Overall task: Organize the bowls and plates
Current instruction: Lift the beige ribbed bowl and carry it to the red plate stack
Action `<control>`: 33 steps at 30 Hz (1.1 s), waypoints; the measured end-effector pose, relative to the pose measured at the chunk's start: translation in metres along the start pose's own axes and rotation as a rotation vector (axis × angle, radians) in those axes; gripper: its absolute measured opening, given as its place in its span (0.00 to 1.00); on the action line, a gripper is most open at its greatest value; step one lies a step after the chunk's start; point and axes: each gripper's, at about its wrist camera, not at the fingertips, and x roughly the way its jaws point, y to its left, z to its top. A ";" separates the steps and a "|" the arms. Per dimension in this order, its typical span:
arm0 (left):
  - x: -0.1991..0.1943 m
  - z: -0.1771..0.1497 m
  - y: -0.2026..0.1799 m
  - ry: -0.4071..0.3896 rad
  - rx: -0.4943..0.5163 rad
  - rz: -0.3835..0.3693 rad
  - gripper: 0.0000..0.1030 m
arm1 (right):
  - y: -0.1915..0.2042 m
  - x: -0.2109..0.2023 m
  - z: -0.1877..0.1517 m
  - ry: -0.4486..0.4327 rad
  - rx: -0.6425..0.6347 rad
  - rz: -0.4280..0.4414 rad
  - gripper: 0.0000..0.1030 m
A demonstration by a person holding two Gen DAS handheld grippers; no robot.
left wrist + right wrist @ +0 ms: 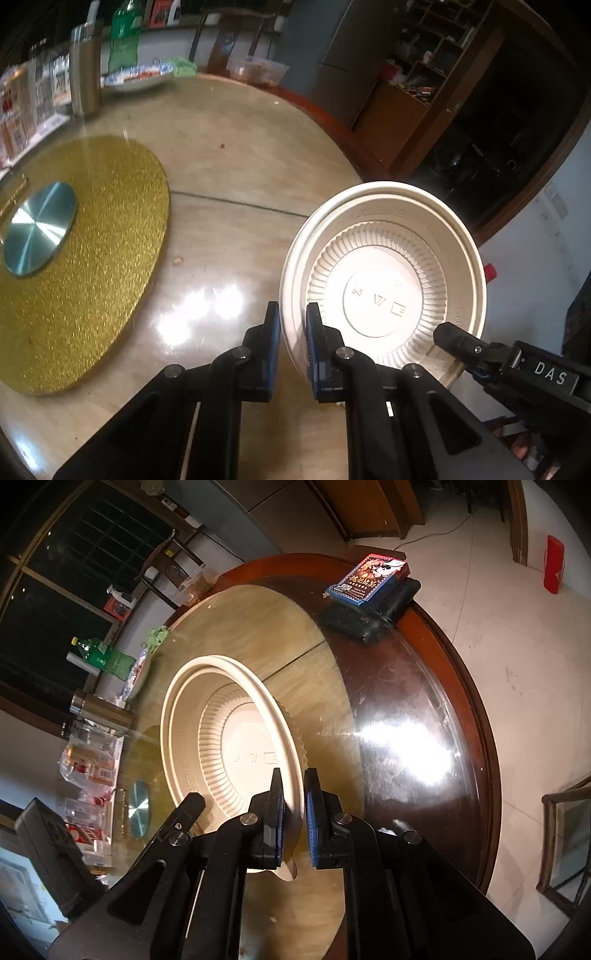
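bowl (384,291): cream plastic, ribbed inner wall, stamped base, over round table (236,155)
left tongs (291,325): clamped on bowl's near-left rim
right tongs (293,794): clamped on opposite rim
left view only: glittery gold turntable (92,258)
right view only: card box (367,579) at table edge
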 end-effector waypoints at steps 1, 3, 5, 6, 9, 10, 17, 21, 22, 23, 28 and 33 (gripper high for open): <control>-0.002 -0.001 0.000 -0.003 0.002 0.003 0.11 | 0.001 -0.001 -0.001 0.001 0.000 0.004 0.10; -0.007 -0.003 0.001 -0.010 0.015 0.024 0.11 | 0.005 -0.002 -0.004 0.005 -0.005 0.018 0.10; -0.013 -0.004 0.007 -0.009 0.006 0.035 0.11 | 0.009 0.000 -0.008 0.016 -0.008 0.030 0.10; -0.017 -0.004 0.013 -0.007 -0.010 0.034 0.11 | 0.011 0.002 -0.009 0.025 -0.009 0.037 0.10; -0.025 -0.005 0.030 0.004 -0.051 0.029 0.11 | 0.023 0.008 -0.016 0.045 -0.025 0.056 0.10; -0.028 -0.006 0.035 0.004 -0.064 0.030 0.11 | 0.029 0.010 -0.020 0.053 -0.033 0.063 0.10; -0.056 -0.018 0.069 -0.023 -0.124 0.058 0.10 | 0.059 0.023 -0.044 0.095 -0.081 0.107 0.10; -0.066 -0.026 0.083 -0.034 -0.145 0.064 0.10 | 0.073 0.026 -0.056 0.110 -0.106 0.114 0.10; -0.068 -0.028 0.085 -0.038 -0.148 0.067 0.10 | 0.076 0.027 -0.058 0.112 -0.111 0.115 0.10; -0.070 -0.030 0.086 -0.042 -0.149 0.070 0.10 | 0.079 0.027 -0.061 0.114 -0.116 0.117 0.10; -0.082 -0.038 0.094 -0.065 -0.153 0.092 0.10 | 0.088 0.028 -0.072 0.129 -0.136 0.128 0.10; -0.099 -0.048 0.094 -0.096 -0.135 0.125 0.11 | 0.094 0.026 -0.082 0.144 -0.149 0.151 0.09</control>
